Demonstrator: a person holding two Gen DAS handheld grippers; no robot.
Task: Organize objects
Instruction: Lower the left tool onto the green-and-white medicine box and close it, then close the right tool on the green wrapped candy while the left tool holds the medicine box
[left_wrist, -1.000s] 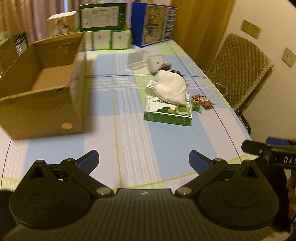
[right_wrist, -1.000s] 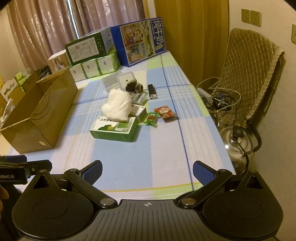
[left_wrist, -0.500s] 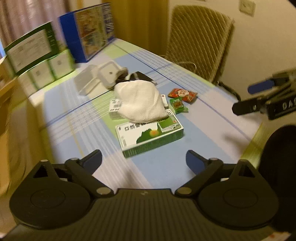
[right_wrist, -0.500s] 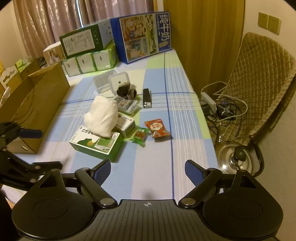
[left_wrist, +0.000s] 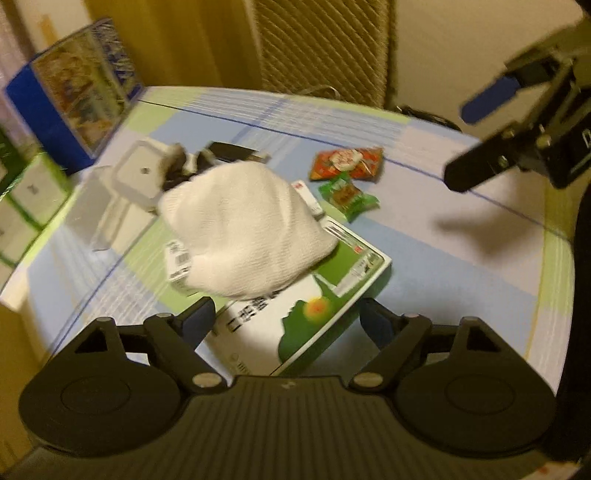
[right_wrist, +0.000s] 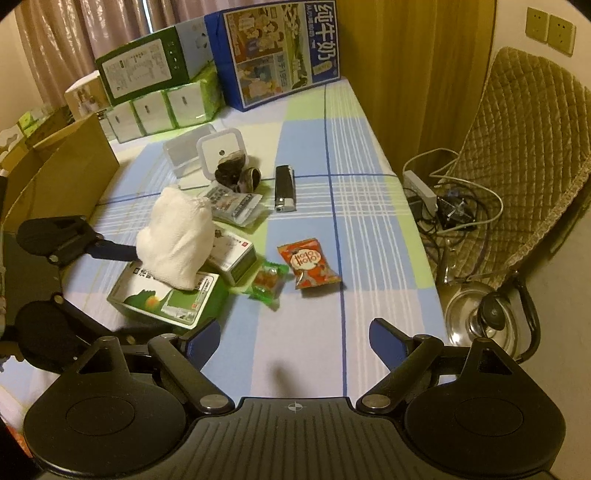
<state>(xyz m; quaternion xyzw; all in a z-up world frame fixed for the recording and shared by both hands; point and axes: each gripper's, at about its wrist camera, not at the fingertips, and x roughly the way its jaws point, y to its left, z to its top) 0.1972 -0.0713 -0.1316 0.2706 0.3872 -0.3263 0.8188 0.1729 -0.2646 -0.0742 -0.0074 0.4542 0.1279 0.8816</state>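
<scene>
Low in the left wrist view the left gripper, jaws spread, straddles the near end of the green box, stiff and light-looking, best pinched across its narrow sides. The soft white cloth bundle slumped on it may slide off. Toward the right, the right gripper hangs above the counter with jaws spread, holding nothing.

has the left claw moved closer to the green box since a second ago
Yes. The left claw has swung in toward the green box, now straddling its near corner; the cardboard box it faced earlier is out of view.
</scene>
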